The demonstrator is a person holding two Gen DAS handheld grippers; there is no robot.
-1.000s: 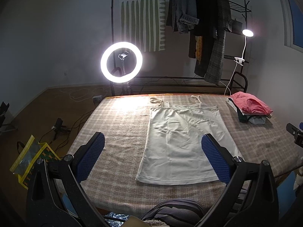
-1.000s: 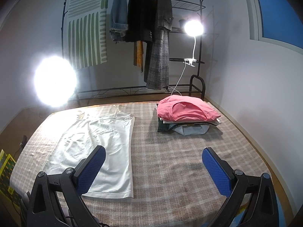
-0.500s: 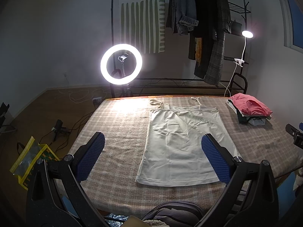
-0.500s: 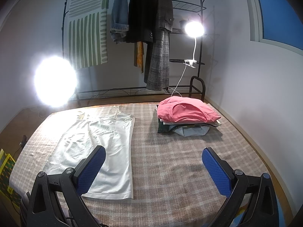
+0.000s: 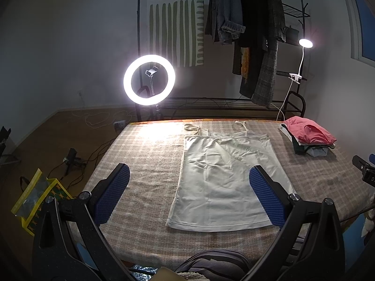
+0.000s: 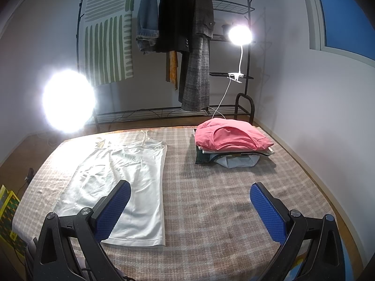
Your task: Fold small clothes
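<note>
A white strappy camisole lies flat on the plaid-covered table, straps toward the far edge, hem toward me. It also shows in the right wrist view. My left gripper is open and empty, held above the near edge in front of the hem. My right gripper is open and empty, above the bare cloth to the right of the camisole. A stack of folded clothes with a pink top sits at the far right of the table; it also shows in the left wrist view.
A lit ring light stands behind the table's far left edge. A clothes rack with hanging coats and a clip lamp stand behind. A dark bag lies at the near edge. A yellow bag sits on the floor at left.
Both grippers have drawn back and risen slightly, so the table looks a little farther away. The camisole and the stack have not moved.
</note>
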